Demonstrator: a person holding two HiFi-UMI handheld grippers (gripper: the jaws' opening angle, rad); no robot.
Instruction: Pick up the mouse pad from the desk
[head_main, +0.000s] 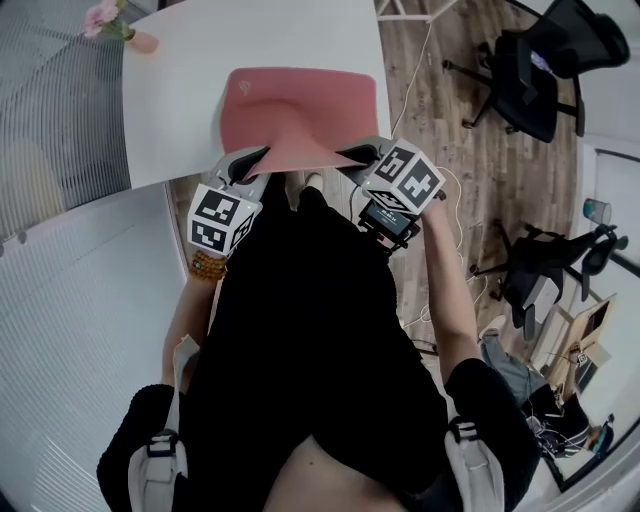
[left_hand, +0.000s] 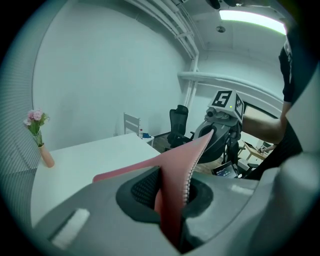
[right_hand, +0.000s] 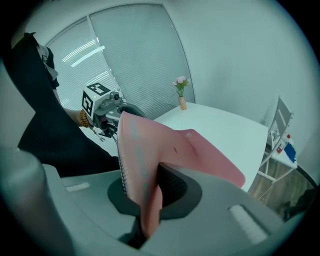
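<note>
Left gripper (left_hand: 170, 197): jaws clamped on one near corner of the pink mouse pad (head_main: 300, 110), the fabric folded upright between the ridged pads (left_hand: 142, 187). Stitched edge uppermost.

Right gripper (right_hand: 147, 200): jaws pinching the other near corner the same way, the pad bent up and over between them.

Between the two sets of jaws: near edge of the pad raised off the white table (head_main: 190, 70) and drawn just past its rim, sagging a little in the middle. Ahead of both jaws: rest of the pad sloping down, far part flat on the table.

Around:
- Vase of pink flowers (head_main: 125, 32), well ahead of the left jaws at the far table corner, well apart from the pad.
- Table rim just ahead of and below both jaws, closest thing to them.
- Person's black-clad body directly behind the jaws.
- Small lit screen (head_main: 390, 222) fixed just behind the right jaws.
- Bead bracelet (head_main: 208, 266) on the wrist behind the left jaws.
- Out to the right of the right jaws, off the table: black office chairs (head_main: 545, 65) and a white cable (head_main: 425, 60) on wood floor.
- White chair (right_hand: 280, 125) beyond the table, far ahead of the right jaws.
- Ribbed glass wall (head_main: 60, 110) out to the left of the left jaws.
</note>
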